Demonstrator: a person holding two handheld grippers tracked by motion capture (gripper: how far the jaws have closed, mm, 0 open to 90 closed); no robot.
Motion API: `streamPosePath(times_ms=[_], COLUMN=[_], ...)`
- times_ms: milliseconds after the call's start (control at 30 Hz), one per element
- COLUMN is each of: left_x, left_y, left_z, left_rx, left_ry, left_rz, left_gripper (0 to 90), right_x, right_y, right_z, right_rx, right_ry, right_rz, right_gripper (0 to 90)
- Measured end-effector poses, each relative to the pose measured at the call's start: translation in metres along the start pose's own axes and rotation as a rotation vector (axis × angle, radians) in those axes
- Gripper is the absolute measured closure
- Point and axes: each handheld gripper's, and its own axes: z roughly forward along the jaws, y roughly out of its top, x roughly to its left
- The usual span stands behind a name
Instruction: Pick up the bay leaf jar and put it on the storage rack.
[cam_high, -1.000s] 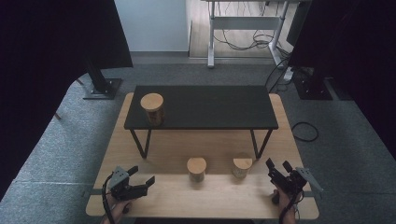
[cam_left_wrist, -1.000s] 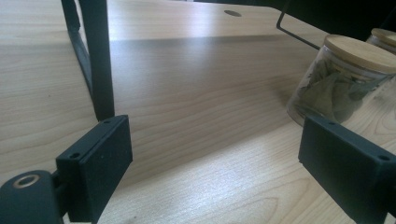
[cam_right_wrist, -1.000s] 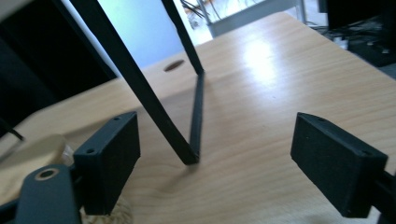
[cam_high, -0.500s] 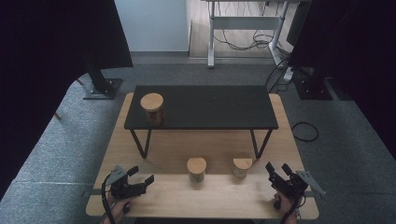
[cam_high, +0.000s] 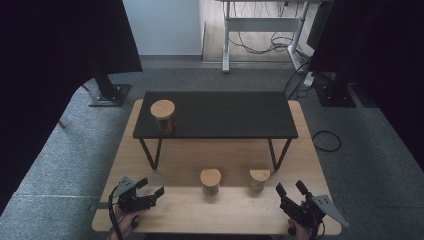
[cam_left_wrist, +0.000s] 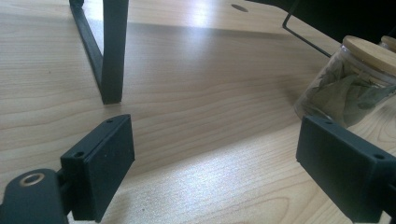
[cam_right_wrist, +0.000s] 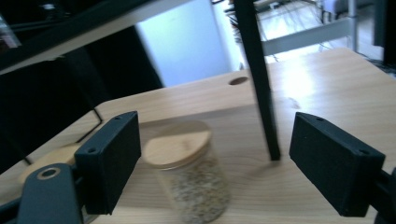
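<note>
Claws first: we see the left claw (cam_high: 150, 196) spread wide, empty, low over the tabletop (cam_high: 165, 212); the right claw (cam_high: 288, 189) likewise gapes, holding nothing. Black shelf (cam_high: 220, 114) stands on the tabletop, one jar (cam_high: 163, 116) on top. Leaf jar (cam_high: 210, 182) sits between both claws; seed jar (cam_high: 259, 179) just ahead of the right claw, untouched.

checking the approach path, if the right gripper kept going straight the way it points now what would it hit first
Most likely the jar with the bamboo lid: it sits between the open jaws of the right gripper, nothing before it. The black shelf leg stands farther back; depth is uncertain.
</note>
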Motion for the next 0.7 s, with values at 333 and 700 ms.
streamPosePath(times_ms=[333,700], left_x=[-0.001,-0.002], left_y=[0.0,0.0], left_z=[0.001,0.003], left_rx=[0.014,0.027], left_ry=[-0.006,-0.009], left_rz=[0.019,0.037], left_gripper=[10.7,10.8], right_x=[0.025,0.05], right_y=[-0.009,-0.027], right_z=[-0.008,-0.005], right_rx=[0.019,0.073], right_ry=[0.1,0.191], right_rz=[-0.038,-0.089], right_gripper=[15.3,13.8])
